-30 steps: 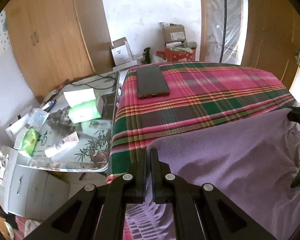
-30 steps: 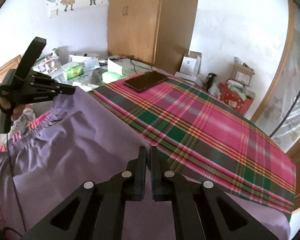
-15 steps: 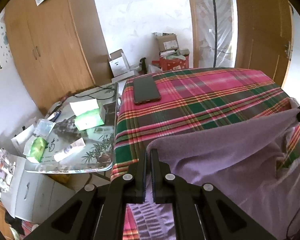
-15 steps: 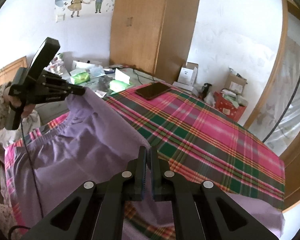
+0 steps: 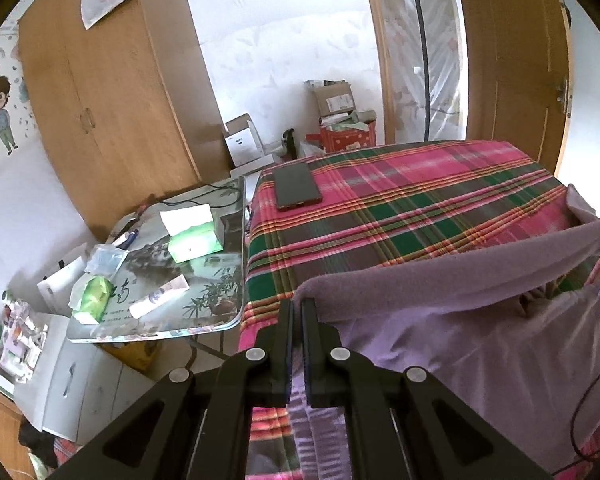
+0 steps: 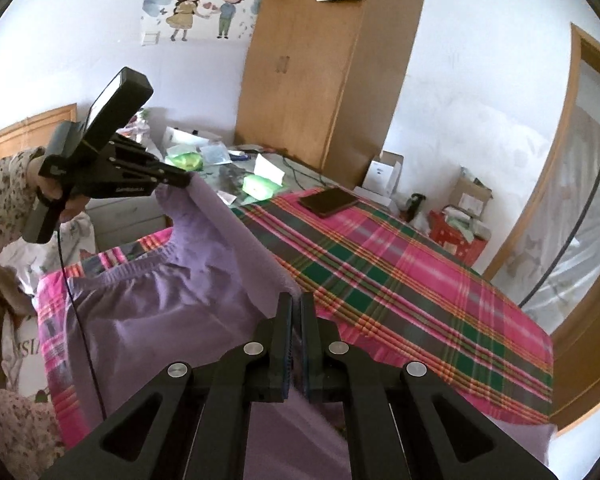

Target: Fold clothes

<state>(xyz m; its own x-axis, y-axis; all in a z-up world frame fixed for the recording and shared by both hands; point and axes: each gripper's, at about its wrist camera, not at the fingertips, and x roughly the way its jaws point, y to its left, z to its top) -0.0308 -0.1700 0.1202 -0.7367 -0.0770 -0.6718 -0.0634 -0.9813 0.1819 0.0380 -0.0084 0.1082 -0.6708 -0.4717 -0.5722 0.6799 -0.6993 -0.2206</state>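
Left hand-held gripper (image 5: 297,308): lower centre of the left wrist view; jaws closed tight on a corner of the purple garment (image 5: 440,320). In the right wrist view the same hand-held gripper (image 6: 186,179) sits at mid left, pinching the garment's raised corner.
Right hand-held gripper (image 6: 296,304): lower centre of the right wrist view; jaws closed tight on the garment's near edge. Only its black tip shows at the right edge of the left wrist view.
Purple garment: held up by one edge, which runs taut between the two hand-held grippers and clear of the bed; the rest hangs down and lies across the lower part of the bed. An elastic waistband (image 6: 140,270) lies flat at lower left of the right wrist view.
Bed (image 5: 420,208): covered by a pink and green plaid sheet, filling the centre and right of both views.
Phone (image 5: 296,186): dark, flat on the sheet near the far corner of the bed, well apart from the garment.
Table (image 5: 204,320): glass-topped, just beside the bed at left of the left wrist view; carries a green tissue pack (image 5: 194,240), a white tube (image 5: 160,296) and other small packets.
Person: a hand (image 6: 60,196) and a floral sleeve (image 6: 4,200) at the left edge of the right wrist view, gripping the left tool's handle.
Wardrobe (image 6: 320,80): wooden, upper centre, behind the table.
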